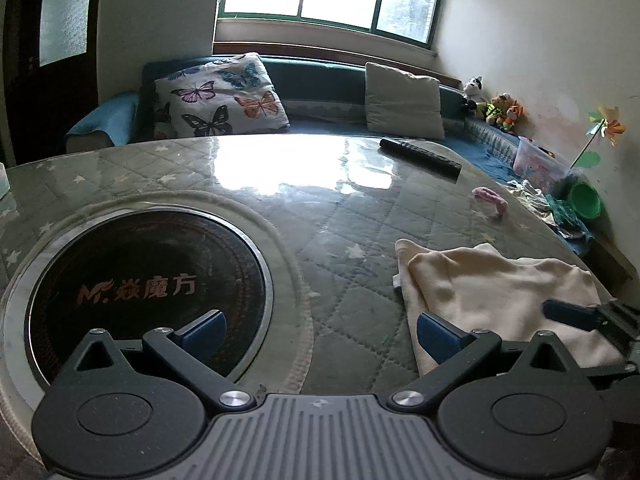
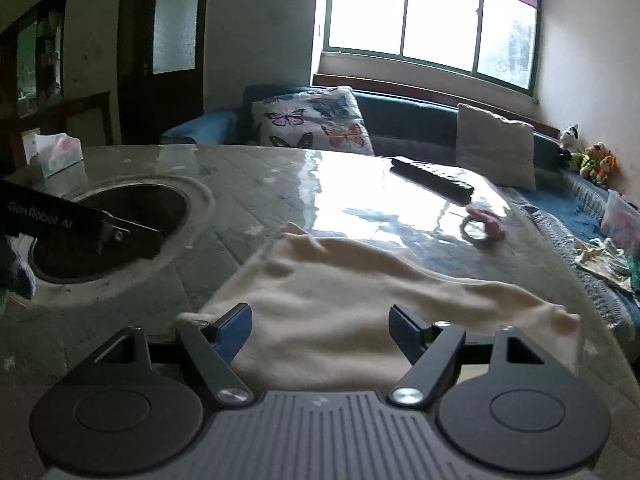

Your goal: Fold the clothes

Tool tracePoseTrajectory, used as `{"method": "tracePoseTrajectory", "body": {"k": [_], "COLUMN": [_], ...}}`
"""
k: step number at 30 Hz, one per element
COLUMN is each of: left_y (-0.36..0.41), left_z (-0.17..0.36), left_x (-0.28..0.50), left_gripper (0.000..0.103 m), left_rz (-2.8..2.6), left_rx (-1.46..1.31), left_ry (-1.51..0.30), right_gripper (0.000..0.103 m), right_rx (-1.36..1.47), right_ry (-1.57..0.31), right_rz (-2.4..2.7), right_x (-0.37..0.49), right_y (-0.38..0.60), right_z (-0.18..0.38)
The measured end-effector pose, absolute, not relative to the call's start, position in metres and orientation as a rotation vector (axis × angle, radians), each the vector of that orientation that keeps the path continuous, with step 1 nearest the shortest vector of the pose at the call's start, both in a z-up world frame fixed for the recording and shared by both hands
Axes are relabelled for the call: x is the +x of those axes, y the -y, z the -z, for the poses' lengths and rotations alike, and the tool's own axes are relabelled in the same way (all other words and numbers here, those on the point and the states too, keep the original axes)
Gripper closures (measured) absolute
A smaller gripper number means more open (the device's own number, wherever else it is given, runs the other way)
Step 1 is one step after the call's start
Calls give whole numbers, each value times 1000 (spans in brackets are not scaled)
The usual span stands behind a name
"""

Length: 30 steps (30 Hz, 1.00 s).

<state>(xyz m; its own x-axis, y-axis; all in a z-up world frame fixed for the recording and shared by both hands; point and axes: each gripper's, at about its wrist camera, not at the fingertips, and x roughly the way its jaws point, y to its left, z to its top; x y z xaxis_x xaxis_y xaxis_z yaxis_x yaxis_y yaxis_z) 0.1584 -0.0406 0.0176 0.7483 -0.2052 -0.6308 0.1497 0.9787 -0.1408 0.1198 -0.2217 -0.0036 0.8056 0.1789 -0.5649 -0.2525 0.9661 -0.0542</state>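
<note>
While both of my jaws stood wide and held nothing, my left gripper (image 1: 320,334) hung over the quilted table (image 1: 248,208) beside its round black burner (image 1: 148,288), and my right gripper (image 2: 320,330) hovered low over the one cream garment (image 2: 344,304). The garment lay flat near the table's right edge, its long axis running left to right in the right wrist view, one corner pointing toward the window (image 2: 432,16). Beyond it lay one pink item (image 2: 486,226) and one black remote (image 2: 432,178); farther back, two cushions leaned on the blue sofa (image 2: 404,120).
</note>
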Motion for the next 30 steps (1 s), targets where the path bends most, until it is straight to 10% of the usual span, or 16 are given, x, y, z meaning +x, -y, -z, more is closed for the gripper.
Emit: {"method": "tracePoseTrajectory", "body": {"k": [30], "left_y": [57], "left_z": [-9], "left_x": [154], "left_gripper": [0], "left_rz": [234], "left_rx": [-64], "left_ry": [-736], "right_gripper": [21], "right_rx": [44], "right_ry": [-624], "right_rz": [-14], "right_x": [90], "right_y": [310], "right_z": [11]}}
